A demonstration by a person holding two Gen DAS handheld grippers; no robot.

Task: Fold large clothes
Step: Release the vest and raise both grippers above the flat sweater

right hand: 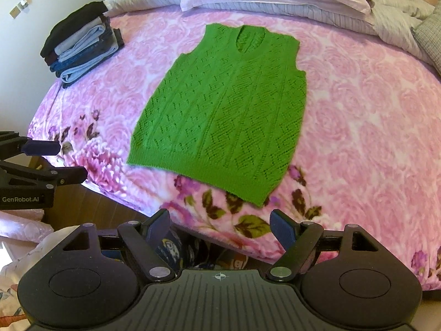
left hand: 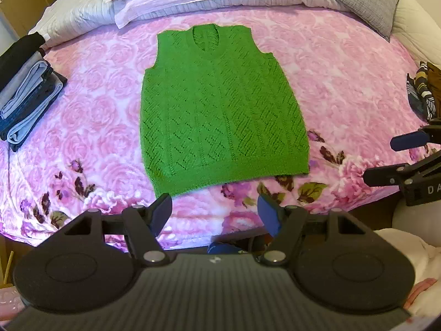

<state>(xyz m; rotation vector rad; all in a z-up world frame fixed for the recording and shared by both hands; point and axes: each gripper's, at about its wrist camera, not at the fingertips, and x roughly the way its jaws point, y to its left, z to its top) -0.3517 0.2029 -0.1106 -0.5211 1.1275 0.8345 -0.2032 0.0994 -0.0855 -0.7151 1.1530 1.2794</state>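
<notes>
Left wrist: green vest [left hand: 223,110] flat, hem near bed edge [left hand: 193,234].

Green vest on pink bed

We see a bright green openwork-knit sleeveless vest [left hand: 223,110] on a pink rose-print fleece blanket [left hand: 344,82]; folded blue, grey and black clothes stack [right hand: 82,52].

Left gripper [left hand: 215,207]: matte black plastic body, ribbed dark-grey panel behind the jaws with a small white mark at centre. Round black housing with an oval recess on each side of the jaws. Two black linkage arms, silver round pivot pins at their base, smaller pins nearer the tips. Dark blue flat pads [left hand: 162,207] on the fingers.

Right gripper [right hand: 220,222]: same black build, same blue pads, white crosshair mark on its ribbed panel. White lettering "GenRobot.AI" on the left gripper's side, seen from the right wrist.
</notes>
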